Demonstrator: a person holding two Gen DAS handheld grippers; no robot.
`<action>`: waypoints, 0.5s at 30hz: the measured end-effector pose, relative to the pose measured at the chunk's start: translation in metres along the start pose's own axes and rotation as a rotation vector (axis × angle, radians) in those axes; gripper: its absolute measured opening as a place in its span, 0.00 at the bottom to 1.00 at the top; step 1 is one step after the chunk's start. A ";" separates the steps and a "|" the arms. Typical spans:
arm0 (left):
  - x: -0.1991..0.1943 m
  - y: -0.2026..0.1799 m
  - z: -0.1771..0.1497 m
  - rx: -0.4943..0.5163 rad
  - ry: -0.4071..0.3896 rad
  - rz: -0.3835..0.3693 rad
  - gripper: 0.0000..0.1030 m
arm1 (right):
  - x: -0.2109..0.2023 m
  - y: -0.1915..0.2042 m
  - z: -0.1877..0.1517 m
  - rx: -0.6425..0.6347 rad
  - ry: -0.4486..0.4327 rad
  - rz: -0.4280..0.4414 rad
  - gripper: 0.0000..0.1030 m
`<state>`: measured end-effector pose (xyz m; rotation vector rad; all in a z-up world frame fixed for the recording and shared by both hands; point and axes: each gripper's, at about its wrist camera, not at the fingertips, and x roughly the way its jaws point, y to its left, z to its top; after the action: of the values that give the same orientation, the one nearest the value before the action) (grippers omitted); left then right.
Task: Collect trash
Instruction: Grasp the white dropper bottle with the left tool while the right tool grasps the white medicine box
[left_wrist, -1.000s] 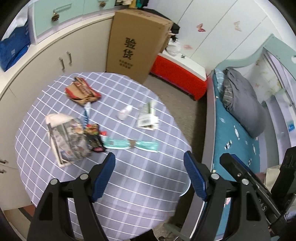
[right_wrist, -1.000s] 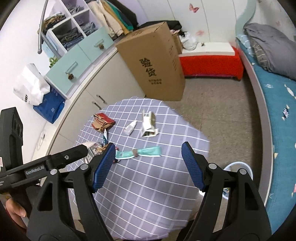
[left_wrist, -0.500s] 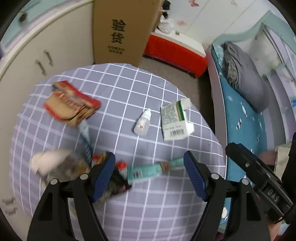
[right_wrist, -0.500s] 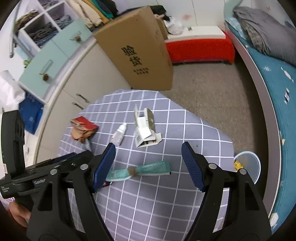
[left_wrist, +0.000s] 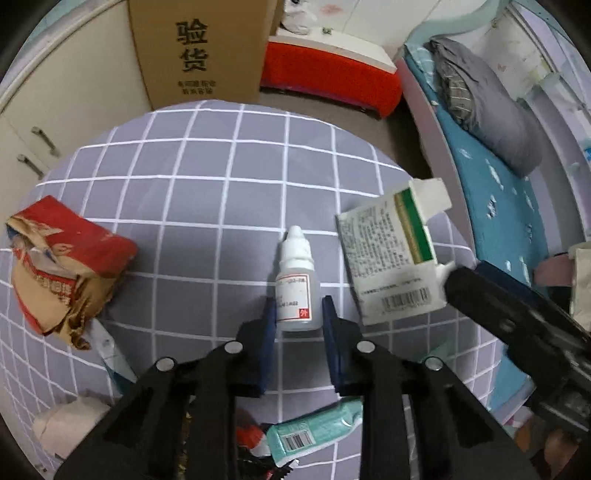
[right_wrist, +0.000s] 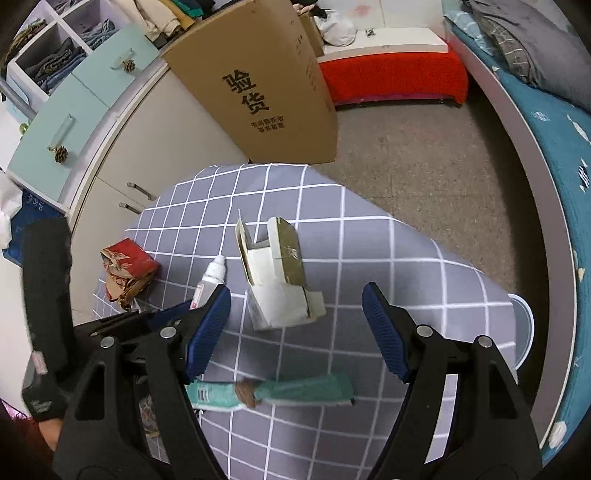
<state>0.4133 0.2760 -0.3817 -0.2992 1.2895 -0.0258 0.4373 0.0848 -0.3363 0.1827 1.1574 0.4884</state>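
Observation:
A small white dropper bottle (left_wrist: 295, 280) lies on the grey checked tablecloth (left_wrist: 207, 206). My left gripper (left_wrist: 297, 314) has closed in on the bottle's lower end, one finger on each side. The bottle also shows in the right wrist view (right_wrist: 208, 278). An opened white and green carton (left_wrist: 391, 258) lies to its right and also shows in the right wrist view (right_wrist: 277, 273). My right gripper (right_wrist: 295, 321) is open above the carton and a teal tube (right_wrist: 273, 391). A crumpled red and brown wrapper (left_wrist: 62, 269) lies at the left.
A tall cardboard box (right_wrist: 258, 88) stands behind the table beside cabinets (right_wrist: 122, 158). A red bench (left_wrist: 328, 81) and a bed (left_wrist: 517, 177) are to the right. A pale blue bin (right_wrist: 522, 325) stands on the floor past the table's right edge. More wrappers (left_wrist: 70, 424) lie near me.
My left gripper has dropped to the table and narrowed from wide open to around the dropper bottle. My right gripper has moved lower and closer to the carton and stays open.

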 end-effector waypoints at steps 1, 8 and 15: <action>-0.002 0.002 -0.001 -0.004 -0.008 -0.008 0.23 | 0.003 0.002 0.001 -0.001 0.007 0.003 0.71; -0.026 0.019 -0.009 -0.061 -0.058 -0.001 0.23 | 0.034 0.023 0.007 -0.056 0.064 -0.018 0.56; -0.055 0.023 -0.020 -0.121 -0.090 -0.001 0.23 | 0.027 0.029 0.007 -0.071 0.095 0.007 0.40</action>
<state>0.3752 0.3043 -0.3406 -0.4004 1.2034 0.0640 0.4442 0.1237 -0.3449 0.1026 1.2307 0.5487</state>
